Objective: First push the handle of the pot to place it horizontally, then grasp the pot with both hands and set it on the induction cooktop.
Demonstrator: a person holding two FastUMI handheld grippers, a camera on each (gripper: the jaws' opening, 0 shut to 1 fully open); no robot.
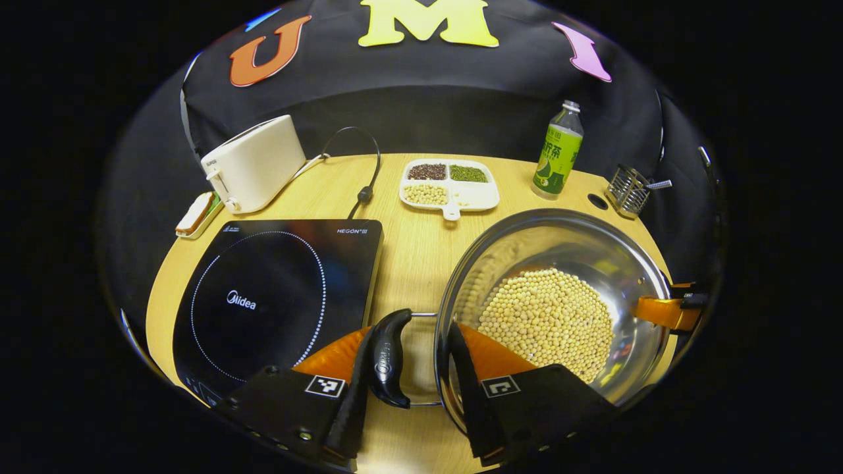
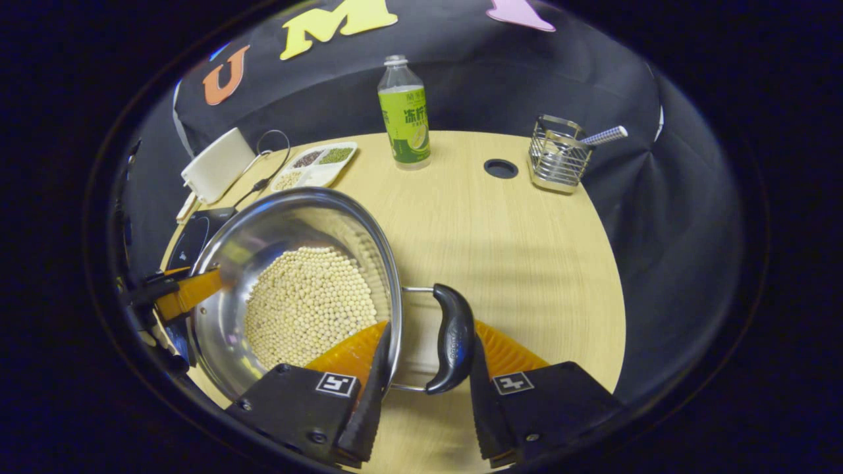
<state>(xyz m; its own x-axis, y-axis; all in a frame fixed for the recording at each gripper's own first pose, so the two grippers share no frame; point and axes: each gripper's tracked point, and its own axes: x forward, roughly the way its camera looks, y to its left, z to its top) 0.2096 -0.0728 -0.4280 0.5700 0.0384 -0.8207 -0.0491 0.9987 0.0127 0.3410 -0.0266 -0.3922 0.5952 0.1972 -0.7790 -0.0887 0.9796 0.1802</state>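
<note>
You had reached step 2. The pot (image 1: 553, 309) of beans sat on the counter (image 2: 514, 237), right of the cooktop (image 1: 276, 296). The left tongs (image 1: 408, 378) straddled 1 handle (image 1: 390, 359) and the rim. The right tongs (image 2: 428, 372) straddled the other handle (image 2: 451, 345). Neither pair had visibly clenched. Next, you needed to clench both and lift level. Legible cooktop markings: "Midea", "HEGON".

Even, bright overhead light falls on the tabletop (image 1: 408, 263), and shadows beside things on it are soft and short. Glare streaks the steel pot (image 1: 553, 250) along its inner wall in both views. Focus is sharp mid-frame; fisheye distortion bends the tabletop's edge and dims the rim.
</note>
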